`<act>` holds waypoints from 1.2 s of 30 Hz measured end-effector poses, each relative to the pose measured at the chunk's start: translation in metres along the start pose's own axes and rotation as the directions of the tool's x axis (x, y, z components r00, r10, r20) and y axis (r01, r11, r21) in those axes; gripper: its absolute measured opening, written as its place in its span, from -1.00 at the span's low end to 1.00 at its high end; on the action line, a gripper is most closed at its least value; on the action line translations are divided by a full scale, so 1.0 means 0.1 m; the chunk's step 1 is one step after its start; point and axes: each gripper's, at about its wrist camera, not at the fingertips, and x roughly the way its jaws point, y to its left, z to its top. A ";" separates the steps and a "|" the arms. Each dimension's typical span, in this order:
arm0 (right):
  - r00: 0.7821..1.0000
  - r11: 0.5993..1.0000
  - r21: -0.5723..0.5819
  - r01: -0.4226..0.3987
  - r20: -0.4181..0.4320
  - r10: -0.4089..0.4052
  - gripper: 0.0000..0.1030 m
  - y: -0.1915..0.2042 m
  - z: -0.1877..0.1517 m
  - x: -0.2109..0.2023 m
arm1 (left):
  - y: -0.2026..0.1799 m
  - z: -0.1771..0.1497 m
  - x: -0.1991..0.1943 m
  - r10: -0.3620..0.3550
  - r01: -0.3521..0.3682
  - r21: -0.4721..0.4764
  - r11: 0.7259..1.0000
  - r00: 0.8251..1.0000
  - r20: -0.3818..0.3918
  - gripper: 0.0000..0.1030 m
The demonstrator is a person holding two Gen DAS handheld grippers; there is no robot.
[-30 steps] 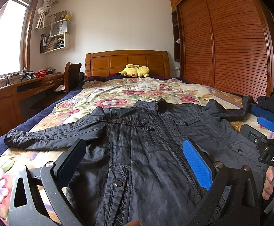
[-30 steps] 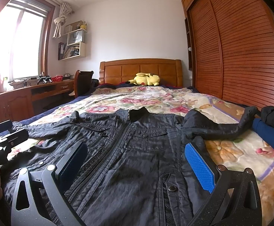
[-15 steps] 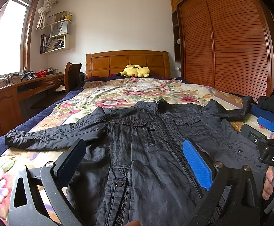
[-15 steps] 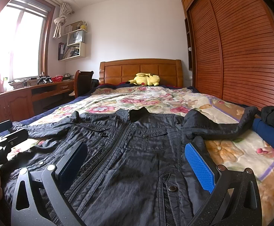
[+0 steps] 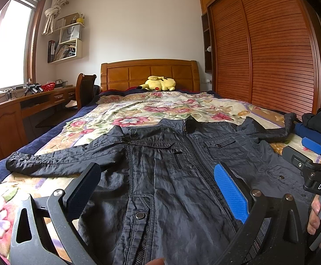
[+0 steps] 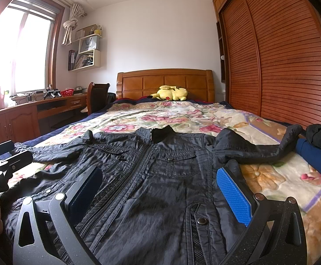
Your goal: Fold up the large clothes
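I've got both grippers low over the hem end of the jacket (image 5: 171,176), nothing held. Left gripper (image 5: 156,190): jaws wide apart, dark pad on the left, blue pad on the right, hovering over the jacket's left-front panel w/ a snap button betw. them. Right gripper (image 6: 158,190): also spread wide, empty, over the zip and lower right pocket. In the left view the right gripper shows at the right edge, a hand (image 5: 319,214) wrapped on its grip.

Jacket is dark, zipped up, front side up, lying flat on the bed (image 5: 138,108) over a floral blanket, collar pointing away from me twd the headboard (image 6: 164,84). Left sleeve stretched out sideways, cuff near the bed's edge; right sleeve angled out, cuff just beside a folded blue item and a dark bundle (image 6: 319,137).

Further back: yellow plush toy (image 6: 171,93) by the headboard, slatted wardrobe (image 6: 281,66) along the right.
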 end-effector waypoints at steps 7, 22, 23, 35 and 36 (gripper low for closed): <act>1.000 1.000 0.000 0.000 0.000 0.000 1.00 0.00 0.00 0.00 | 0.00 0.00 0.00 0.000 0.000 0.000 1.000 1.000 0.000 1.00; 1.000 1.000 0.003 -0.004 -0.006 0.004 1.00 0.01 0.00 0.01 | -0.01 0.03 -0.01 -0.001 0.001 0.002 1.000 1.000 -0.002 1.00; 1.000 1.000 0.000 -0.006 -0.010 0.006 1.00 0.02 0.00 0.01 | -0.01 0.04 -0.01 -0.002 0.002 0.005 1.000 1.000 -0.007 1.00; 0.996 0.996 -0.039 -0.081 -0.026 0.080 1.00 0.24 0.16 -0.02 | 0.41 0.10 0.12 0.070 -0.066 0.041 0.997 0.991 -0.116 1.00; 0.996 0.995 -0.046 -0.086 -0.026 0.085 1.00 0.27 0.17 -0.02 | 0.46 0.11 0.12 0.073 -0.069 0.038 0.997 0.990 -0.120 1.00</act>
